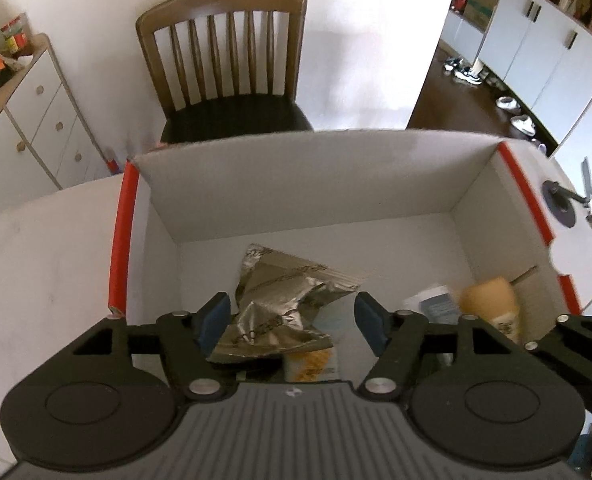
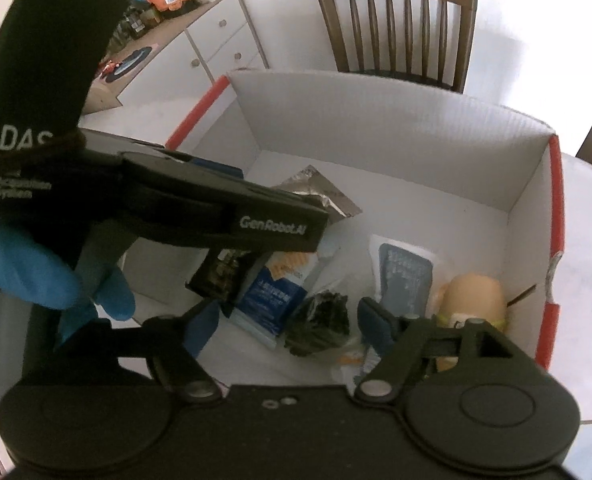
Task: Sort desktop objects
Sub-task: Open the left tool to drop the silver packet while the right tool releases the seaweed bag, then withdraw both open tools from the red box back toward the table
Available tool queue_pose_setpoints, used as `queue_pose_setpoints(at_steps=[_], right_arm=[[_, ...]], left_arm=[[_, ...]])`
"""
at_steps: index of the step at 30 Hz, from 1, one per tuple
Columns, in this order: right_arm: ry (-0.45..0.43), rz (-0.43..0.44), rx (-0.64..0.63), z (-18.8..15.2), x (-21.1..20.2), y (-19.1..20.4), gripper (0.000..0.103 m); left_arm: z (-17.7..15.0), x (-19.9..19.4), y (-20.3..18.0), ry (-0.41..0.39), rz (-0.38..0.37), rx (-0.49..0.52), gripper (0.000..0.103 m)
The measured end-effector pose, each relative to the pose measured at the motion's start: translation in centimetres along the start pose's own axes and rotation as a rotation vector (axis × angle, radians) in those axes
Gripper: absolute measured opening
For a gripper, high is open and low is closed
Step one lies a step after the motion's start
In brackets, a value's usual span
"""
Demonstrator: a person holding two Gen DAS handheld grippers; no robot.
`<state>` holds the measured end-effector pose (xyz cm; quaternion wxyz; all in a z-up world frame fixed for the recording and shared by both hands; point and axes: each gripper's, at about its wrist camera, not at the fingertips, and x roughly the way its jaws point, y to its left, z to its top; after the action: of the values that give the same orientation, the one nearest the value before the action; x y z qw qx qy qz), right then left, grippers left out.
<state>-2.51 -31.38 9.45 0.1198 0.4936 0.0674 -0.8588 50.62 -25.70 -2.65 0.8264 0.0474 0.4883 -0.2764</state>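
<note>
1. The left gripper [image 1: 292, 322] hangs over the open white cardboard box with red edges [image 1: 120, 232], jaws spread wide, nothing clamped.
2. A crumpled silver foil packet [image 1: 280, 300] lies on the box floor between and below its blue pads [image 1: 216, 320].
3. The right gripper [image 2: 288, 326] is also wide apart and empty, above a dark green crinkled bundle [image 2: 319, 322].
4. Near it lie a blue-and-white sachet [image 2: 272, 296], a grey-blue pouch [image 2: 405, 276] and, at the right wall, a beige rounded bottle [image 2: 473, 294].
5. A brown wooden chair [image 1: 224, 52] stands beyond the box's far wall.
</note>
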Motion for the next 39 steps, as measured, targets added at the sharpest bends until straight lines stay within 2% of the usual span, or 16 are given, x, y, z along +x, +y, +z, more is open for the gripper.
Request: queue_pose_setpoints(at_steps=[5, 10, 23, 26, 30, 34, 39], right_arm=[[-0.013, -0.012, 0.011, -0.2, -1.1, 0.0, 0.079], [-0.03, -0.019, 0.019, -0.5, -2.9, 0.0, 0.084], [-0.065, -0.067, 0.005, -2.0, -6.6, 1.0, 0.086], [-0.082, -0.082, 0.001, -2.4, -7.8, 1.1, 0.087], [-0.099, -0.09, -0.001, -3.1, -9.4, 1.1, 0.09], [-0.12, -0.097, 0.01, -3.9, -10.7, 1.0, 0.092], [-0.133, -0.113, 0.019, -5.0, -12.1, 1.0, 0.093]], left_arm=[[0.1, -1.5, -0.5, -0.017, -0.009, 0.002, 0.068], [-0.1, -3.1, -0.9, -0.033, -0.021, 0.001, 0.074], [-1.5, -8.1, -2.0, -0.073, -0.045, 0.014, 0.081], [-1.9, -9.5, -2.0, -0.088, -0.049, 0.02, 0.087], [-2.5, -11.2, -1.9, -0.107, -0.053, 0.018, 0.089], [-3.3, -12.6, -1.9, -0.124, -0.067, 0.016, 0.103], [-4.4, -14.1, -2.4, -0.132, -0.082, 0.021, 0.103]])
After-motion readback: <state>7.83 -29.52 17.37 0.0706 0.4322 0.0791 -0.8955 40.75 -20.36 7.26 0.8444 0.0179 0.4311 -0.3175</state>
